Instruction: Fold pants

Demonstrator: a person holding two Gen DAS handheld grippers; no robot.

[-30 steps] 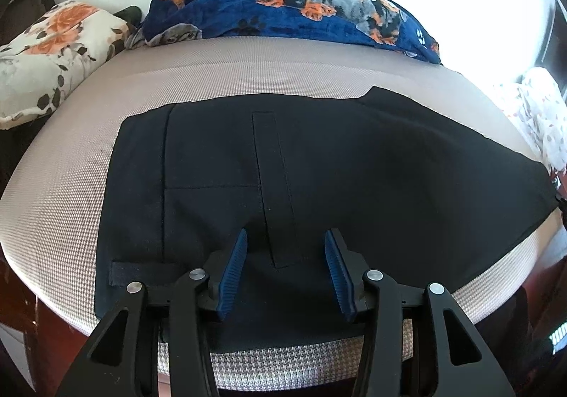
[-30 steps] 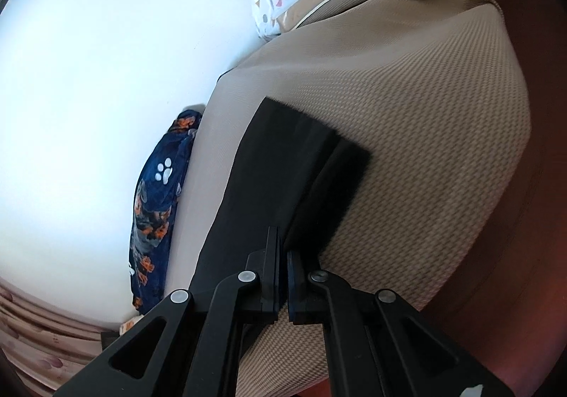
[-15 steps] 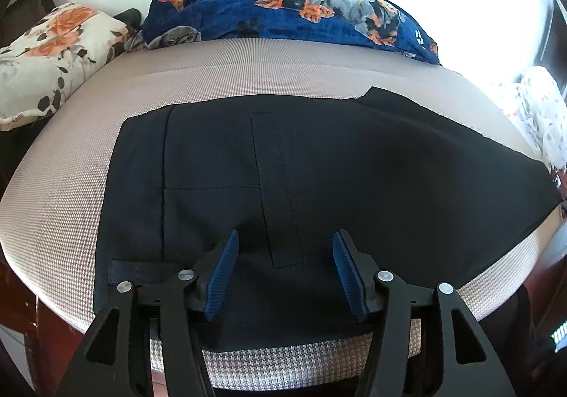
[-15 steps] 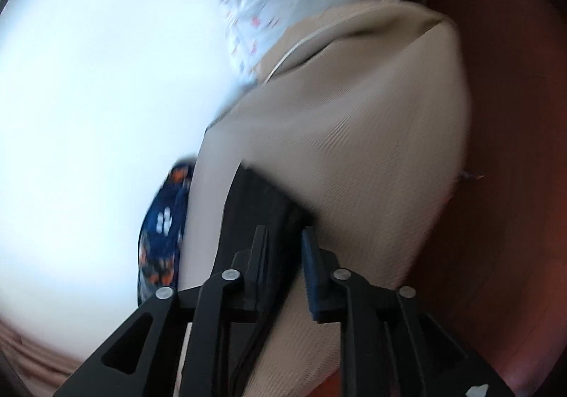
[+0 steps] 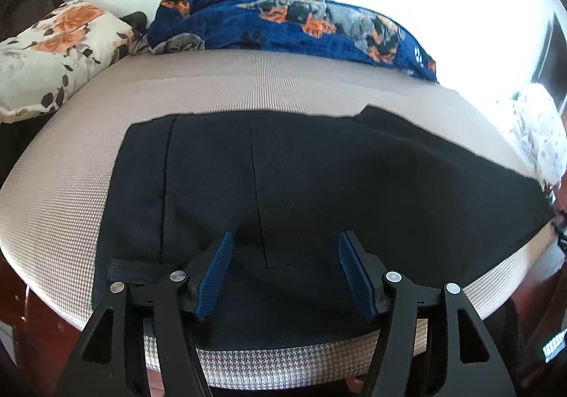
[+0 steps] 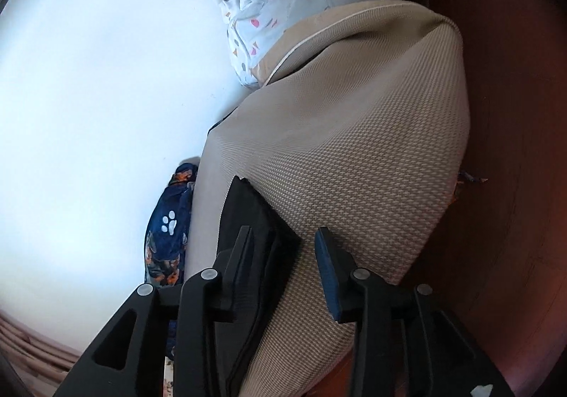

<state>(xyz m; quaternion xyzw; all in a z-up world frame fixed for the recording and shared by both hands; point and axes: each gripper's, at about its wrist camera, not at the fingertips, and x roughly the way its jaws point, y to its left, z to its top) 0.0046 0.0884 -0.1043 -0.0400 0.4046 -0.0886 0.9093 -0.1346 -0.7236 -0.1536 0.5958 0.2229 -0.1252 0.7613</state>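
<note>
The black pants (image 5: 319, 191) lie flat on the tan bed (image 5: 63, 205), near its front edge. On the left, the left gripper (image 5: 285, 273) sits over the waist end with its jaws spread wide, holding nothing. On the right, the right gripper (image 6: 285, 269) is spread too, by the leg end (image 6: 255, 219). The loose cloth could slide off.

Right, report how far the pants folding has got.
Done: the black fabric pants lie flat on the beige woven mattress, seemingly folded leg over leg, though layers are hard to tell. In hand: nothing. The left gripper is open above the waist end, and the right gripper is open at the leg hems. Left: likely folding the long legs up toward the waistband.
</note>
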